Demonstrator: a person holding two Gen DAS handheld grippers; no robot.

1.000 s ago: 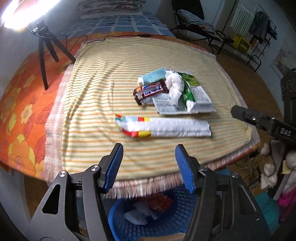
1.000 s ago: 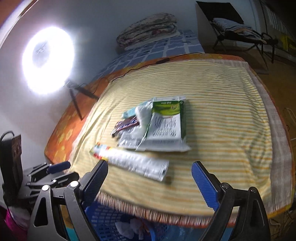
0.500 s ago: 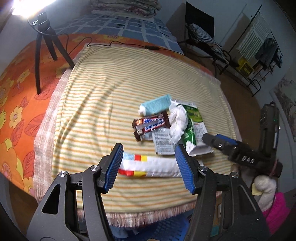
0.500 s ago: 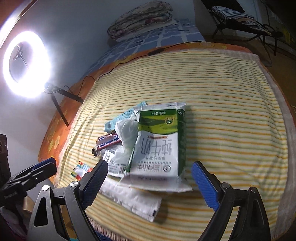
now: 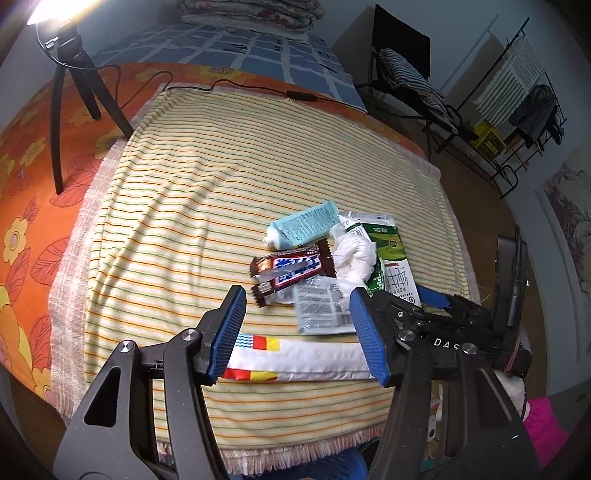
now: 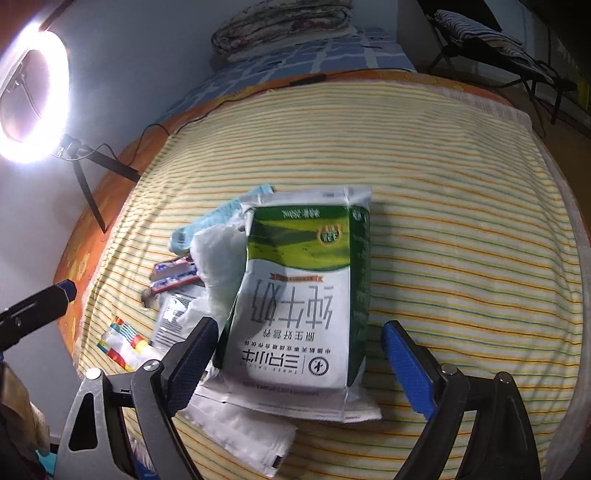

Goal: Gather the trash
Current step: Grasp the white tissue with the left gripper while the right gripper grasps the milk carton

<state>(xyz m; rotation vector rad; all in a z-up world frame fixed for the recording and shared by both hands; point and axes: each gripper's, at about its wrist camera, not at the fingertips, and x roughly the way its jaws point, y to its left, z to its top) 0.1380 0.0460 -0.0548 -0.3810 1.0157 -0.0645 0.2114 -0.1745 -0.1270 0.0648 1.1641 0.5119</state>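
Note:
A pile of trash lies on the striped cloth (image 5: 207, 206): a flattened green-and-white milk carton (image 6: 295, 295), a crumpled white tissue (image 5: 354, 254), a light blue tube (image 5: 303, 225), a brown candy bar wrapper (image 5: 291, 269), a clear printed packet (image 5: 321, 306) and a long white wrapper with coloured stripes (image 5: 295, 358). My left gripper (image 5: 295, 336) is open, its fingers straddling the long wrapper's near side. My right gripper (image 6: 299, 362) is open, with the carton's near end between its fingers. It also shows in the left wrist view (image 5: 439, 301).
A ring light (image 6: 26, 99) on a black tripod (image 5: 66, 92) stands at the far left on the orange flowered sheet (image 5: 22, 206). A black cable (image 5: 258, 88) runs along the cloth's far edge. Folded blankets (image 6: 280, 22) lie beyond. Chairs and a rack stand right.
Both grippers have moved forward over the cloth toward the pile. The blue basket below the table edge has dropped out of view. Both stay open.

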